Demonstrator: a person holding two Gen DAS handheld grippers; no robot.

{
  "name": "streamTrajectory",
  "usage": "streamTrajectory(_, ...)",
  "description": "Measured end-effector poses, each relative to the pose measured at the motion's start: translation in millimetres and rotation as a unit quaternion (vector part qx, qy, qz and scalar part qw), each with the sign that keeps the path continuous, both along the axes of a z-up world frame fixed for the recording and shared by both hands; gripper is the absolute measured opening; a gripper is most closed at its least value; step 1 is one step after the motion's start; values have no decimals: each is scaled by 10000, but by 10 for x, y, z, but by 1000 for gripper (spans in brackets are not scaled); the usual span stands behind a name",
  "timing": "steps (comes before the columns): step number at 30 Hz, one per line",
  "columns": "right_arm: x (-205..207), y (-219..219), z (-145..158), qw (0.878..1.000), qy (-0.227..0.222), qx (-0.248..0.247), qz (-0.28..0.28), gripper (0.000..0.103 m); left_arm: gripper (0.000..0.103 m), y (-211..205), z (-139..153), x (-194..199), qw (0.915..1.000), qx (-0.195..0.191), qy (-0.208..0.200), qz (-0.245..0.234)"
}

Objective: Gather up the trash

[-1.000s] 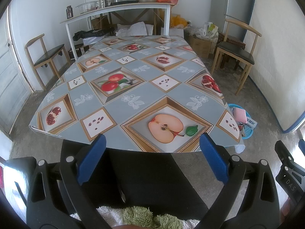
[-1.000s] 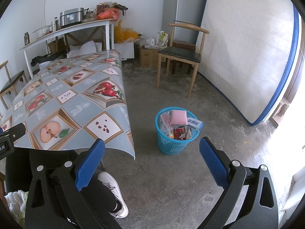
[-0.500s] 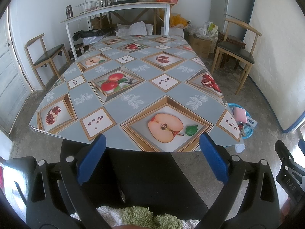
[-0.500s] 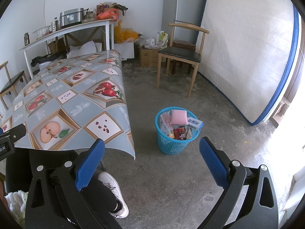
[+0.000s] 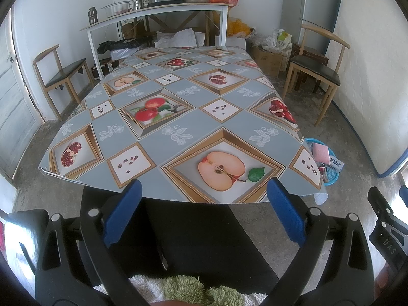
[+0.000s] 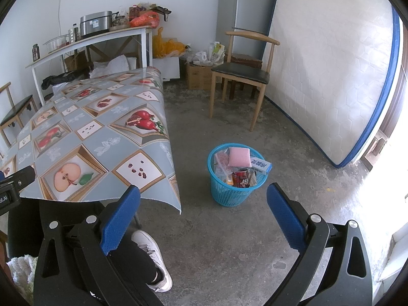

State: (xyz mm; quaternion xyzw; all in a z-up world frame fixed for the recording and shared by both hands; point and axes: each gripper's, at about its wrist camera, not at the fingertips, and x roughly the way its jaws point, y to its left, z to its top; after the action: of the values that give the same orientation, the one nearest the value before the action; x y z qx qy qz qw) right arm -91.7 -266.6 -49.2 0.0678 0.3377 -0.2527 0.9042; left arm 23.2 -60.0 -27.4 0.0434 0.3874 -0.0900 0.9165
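A blue plastic basket [image 6: 230, 193] stands on the concrete floor to the right of the table; it holds a pink sponge [image 6: 238, 156], a red can [image 6: 241, 177], a blue-and-white box [image 6: 260, 164] and other wrappers. In the left wrist view the basket [image 5: 330, 177] peeks out past the table's right corner. My left gripper [image 5: 202, 210] is open, held low in front of the table's near edge, with nothing between its fingers. My right gripper [image 6: 202, 216] is open above the floor, short of the basket, and holds nothing.
The table [image 5: 178, 117] wears a fruit-print oilcloth with nothing lying on it. A wooden chair [image 6: 242, 76] stands behind the basket, another chair [image 5: 60, 74] to the table's left. A mattress [image 6: 331, 76] leans on the right wall. A person's leg and white shoe [image 6: 150, 252] are below my right gripper.
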Motion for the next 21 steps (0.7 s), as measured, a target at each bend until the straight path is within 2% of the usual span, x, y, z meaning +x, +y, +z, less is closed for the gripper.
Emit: streamTrajectory(21,13,21,9,10000,-7,-10,-2,96,94,10,2,6,10000,-6,5,-3)
